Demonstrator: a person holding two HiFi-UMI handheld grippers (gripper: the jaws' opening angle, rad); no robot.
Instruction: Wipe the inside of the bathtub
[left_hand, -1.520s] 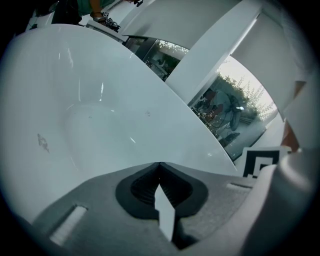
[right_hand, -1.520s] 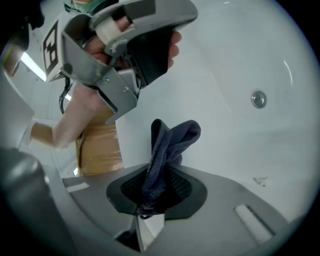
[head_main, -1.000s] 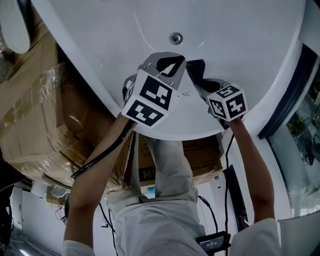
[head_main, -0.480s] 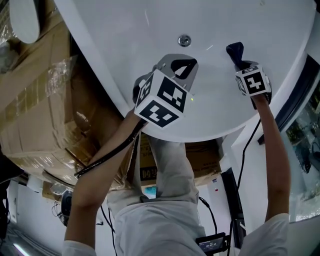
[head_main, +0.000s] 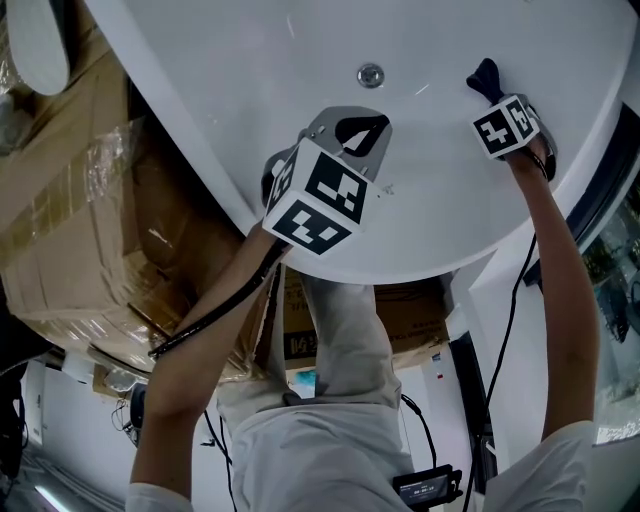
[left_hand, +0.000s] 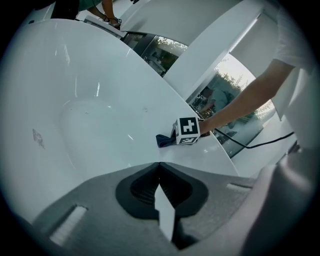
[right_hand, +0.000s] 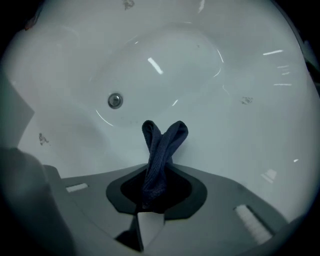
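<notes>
The white bathtub (head_main: 250, 60) fills the top of the head view, with its round metal drain (head_main: 371, 74) near the middle. A dark blue cloth (head_main: 485, 78) presses on the tub's inner wall to the right of the drain, and my right gripper (head_main: 492, 96) is shut on it. In the right gripper view the cloth (right_hand: 162, 147) sticks up folded from the jaws, with the drain (right_hand: 115, 101) up and to the left. My left gripper (head_main: 362, 128) hovers over the tub's near wall, shut and empty. Its own view shows the left gripper (left_hand: 159, 165) closed, with the cloth (left_hand: 164, 140) beyond it.
Wrapped cardboard boxes (head_main: 70, 220) stand against the tub's left side. A dark window frame (head_main: 600, 190) runs along the right. The tub's near rim (head_main: 400, 268) curves just above the person's legs. Cables (head_main: 500, 340) hang beside the right arm.
My right gripper has carried the cloth from beside the left gripper out to the right and farther up the tub wall. The left gripper has shifted only slightly.
</notes>
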